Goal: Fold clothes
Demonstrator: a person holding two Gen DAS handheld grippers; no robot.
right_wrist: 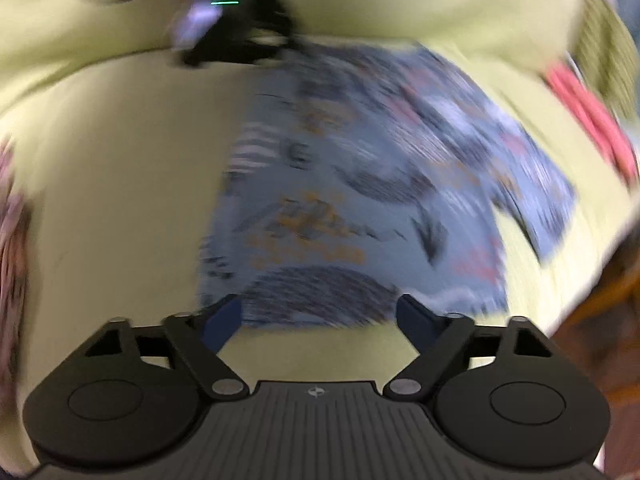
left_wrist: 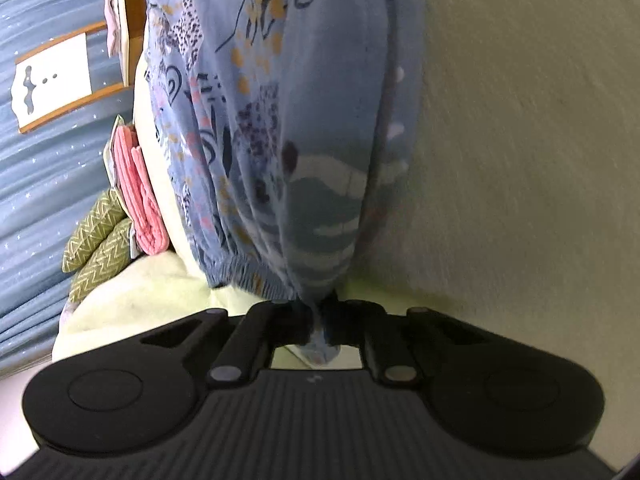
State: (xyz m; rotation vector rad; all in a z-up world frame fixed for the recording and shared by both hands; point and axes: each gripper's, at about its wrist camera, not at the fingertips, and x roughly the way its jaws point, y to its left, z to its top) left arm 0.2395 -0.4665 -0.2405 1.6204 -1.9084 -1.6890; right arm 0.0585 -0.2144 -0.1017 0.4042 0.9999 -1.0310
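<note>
Left tool (left_wrist: 320, 312) is clamped on a bunched edge of the blue patterned garment (left_wrist: 280, 120), near its gathered elastic hem; the cloth stretches away from the fingers and drapes over a pale yellow-green blanket (left_wrist: 520, 140) that covers the surface. Whether the surface underneath is a bed or a desk cannot be told. At the left edge of the blanket sit a folded pink towel (left_wrist: 140, 188) and a folded green zigzag-pattern cloth (left_wrist: 96, 240). Behind them hangs a blue curtain (left_wrist: 40, 180) with small white specks, plus a wooden-framed white panel (left_wrist: 56, 80).

Right wrist view is heavily motion-blurred. Right tool (right_wrist: 320, 316) has its fingers spread wide, holding nothing, just above the near edge of the garment (right_wrist: 360, 184), which lies mostly flat on the blanket (right_wrist: 120, 200). The other tool (right_wrist: 236, 36) shows as a dark smear at the garment's far edge. Pink towel (right_wrist: 588, 120) at right.
</note>
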